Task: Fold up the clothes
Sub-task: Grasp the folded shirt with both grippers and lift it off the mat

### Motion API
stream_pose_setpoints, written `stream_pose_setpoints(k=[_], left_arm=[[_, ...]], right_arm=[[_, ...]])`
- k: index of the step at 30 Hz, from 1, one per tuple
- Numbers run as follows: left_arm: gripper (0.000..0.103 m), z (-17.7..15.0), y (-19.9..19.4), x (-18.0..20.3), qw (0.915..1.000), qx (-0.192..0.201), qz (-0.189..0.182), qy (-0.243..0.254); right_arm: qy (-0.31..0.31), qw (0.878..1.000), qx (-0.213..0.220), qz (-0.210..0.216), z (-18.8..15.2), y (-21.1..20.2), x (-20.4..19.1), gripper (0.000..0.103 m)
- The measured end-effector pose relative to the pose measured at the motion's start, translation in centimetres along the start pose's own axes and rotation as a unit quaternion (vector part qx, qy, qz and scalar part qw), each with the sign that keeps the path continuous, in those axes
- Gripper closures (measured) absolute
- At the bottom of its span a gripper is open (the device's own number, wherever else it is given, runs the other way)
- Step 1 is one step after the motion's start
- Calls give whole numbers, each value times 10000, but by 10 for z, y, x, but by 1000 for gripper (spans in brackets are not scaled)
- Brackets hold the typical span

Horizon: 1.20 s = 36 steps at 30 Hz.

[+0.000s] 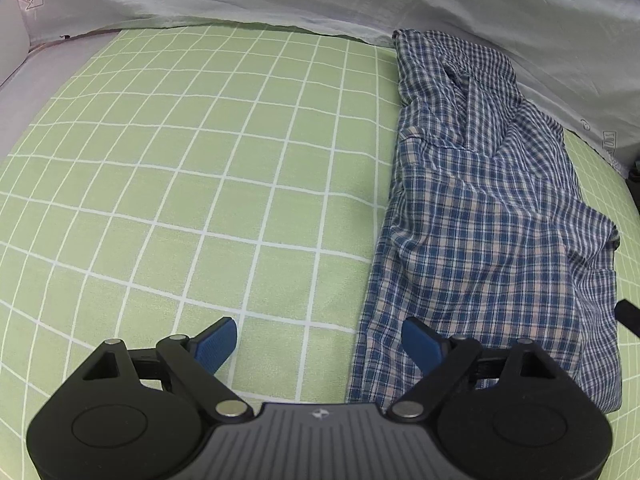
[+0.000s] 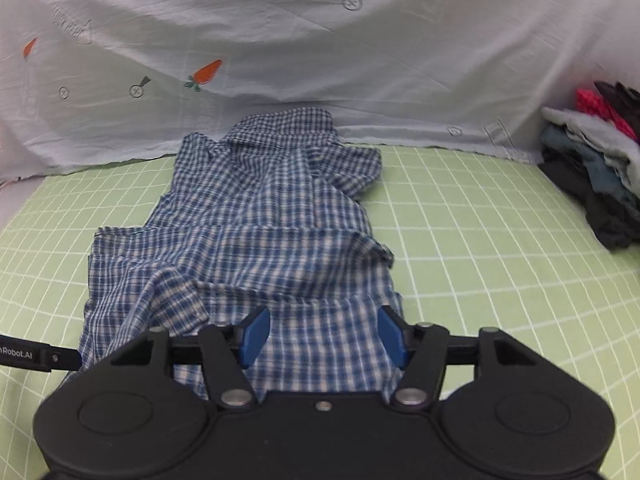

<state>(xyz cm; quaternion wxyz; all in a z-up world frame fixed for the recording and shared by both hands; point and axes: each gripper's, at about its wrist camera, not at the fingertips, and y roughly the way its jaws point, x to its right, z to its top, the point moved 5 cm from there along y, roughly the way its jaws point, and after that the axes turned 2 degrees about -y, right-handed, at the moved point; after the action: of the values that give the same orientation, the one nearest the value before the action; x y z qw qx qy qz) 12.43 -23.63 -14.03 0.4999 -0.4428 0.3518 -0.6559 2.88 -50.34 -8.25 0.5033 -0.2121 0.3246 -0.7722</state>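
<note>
Shirt folding is the job, and both tools hover over the near end of a blue checked shirt [image 2: 256, 224] with nothing in their grip. The right gripper [image 2: 323, 336] has its blue pads spread wide, poised over the shirt's near hem, with cloth showing between the pads but not pinched. The left gripper [image 1: 320, 344] is equally wide, straddling the shirt's left edge: one pad over bare sheet, the other over the checked cloth.

Outward from the tools, the shirt lies lengthwise on the green gridded bedsheet [image 1: 180, 168], its collar end against a pale carrot-print cloth [image 2: 320, 40] at the back. Its sides look drawn inward into a long narrow strip, with a sleeve or flap lying rumpled across the middle; the exact layering is hard to read through the fisheye. A pile of other clothes [image 2: 596, 176] sits well apart at the right.

By my reading the lengthwise folds stand made and the crosswise fold does not, since the strip lies at full length. A next grip would call for each tool to close on a near corner of the hem, catching all layers together so the strip stays narrow when lifted toward the collar.
</note>
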Motion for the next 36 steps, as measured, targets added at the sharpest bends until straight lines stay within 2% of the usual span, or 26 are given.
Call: stream_pose_setpoints(k=[4, 10, 13, 16, 18, 19, 20, 23, 25, 29, 32, 36], left_arm=[[16, -6, -9, -6, 9982, -85, -319, -510], [30, -21, -16, -11, 9902, -262, -699, -1183], [34, -28, -15, -11, 9857, -211, -825, -1455], [43, -31, -12, -15, 9779, -111, -950, -1860], [54, -33, -11, -18, 9725, -47, -1024, -2092], [67, -34, -13, -17, 9716, -24, -1044, -2123], [85, -34, -15, -17, 9707, -1, -1063, -2154], [94, -37, -20, -17, 9679, 68, -1120, -2247], [96, -39, -24, -17, 9660, 114, -1159, -2309], [97, -43, -33, -16, 9632, 210, -1224, -2385], [98, -48, -49, -10, 9706, 231, -1163, -2096], [99, -61, -73, -7, 9717, 232, -1197, -2024]], right_arm=[[764, 9961, -437, -112, -24, -2, 36, 32], [1715, 9809, -824, 408, -45, 4, 61, 31], [2070, 9714, -957, 654, -51, 6, 67, 32], [2244, 9653, -1055, 825, -52, 10, 71, 32], [2264, 9630, -1124, 937, -52, 12, 71, 34], [2229, 9629, -1148, 993, -52, 13, 70, 37], [2195, 9629, -1172, 1049, -52, 14, 69, 50], [2061, 9635, -1240, 1177, -50, 15, 65, 75], [1911, 9661, -1216, 1238, -48, 14, 63, 92], [1694, 9689, -1063, 1455, -41, 0, 65, 96], [1459, 9706, -1040, 1609, -37, -18, 61, 97], [1178, 9728, -1034, 1704, -34, -49, 55, 98]])
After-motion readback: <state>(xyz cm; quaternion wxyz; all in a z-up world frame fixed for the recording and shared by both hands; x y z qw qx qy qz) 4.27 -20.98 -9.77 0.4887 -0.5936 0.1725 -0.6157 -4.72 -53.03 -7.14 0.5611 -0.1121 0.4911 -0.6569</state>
